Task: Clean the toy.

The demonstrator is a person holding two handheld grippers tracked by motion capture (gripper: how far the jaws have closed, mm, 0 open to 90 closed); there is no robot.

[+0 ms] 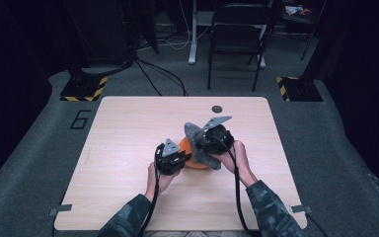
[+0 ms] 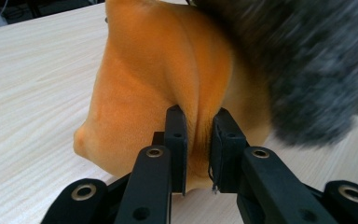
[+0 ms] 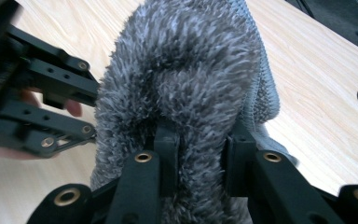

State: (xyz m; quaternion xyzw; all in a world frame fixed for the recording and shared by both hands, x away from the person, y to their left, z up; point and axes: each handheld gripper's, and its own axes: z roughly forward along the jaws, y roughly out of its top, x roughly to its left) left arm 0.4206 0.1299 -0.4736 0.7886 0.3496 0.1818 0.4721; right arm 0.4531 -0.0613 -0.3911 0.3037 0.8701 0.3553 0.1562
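Pale wood grain runs under everything you're working on, and at the middle of that table (image 1: pixel 128 148) sit the two soft things you hold. The orange cloth (image 2: pixel 158 88) is velvety and limp; your left gripper (image 2: pixel 198 154) has its jaws pressed onto a raised fold of it, low on its near side. It looks light and will likely stretch rather than slide — keep to that thick fold, since a thin edge could slip out. The grey fuzzy cloth (image 3: pixel 186 79) lies just right of the orange one, touching and partly over it, and your right gripper (image 3: pixel 200 163) pinches a tuft of its deep pile. That pile is plush and compressible, so the grip may be on fluff more than fabric; the knitted hem at its right edge looks the firmer place to take hold.

Outward from there, a small round hole (image 1: pixel 216 109) sits near the table's far edge. Beyond it — grey carpet, a folding chair (image 1: pixel 237 34), loose cables, and yellow-black striped stand bases at the far left and right.
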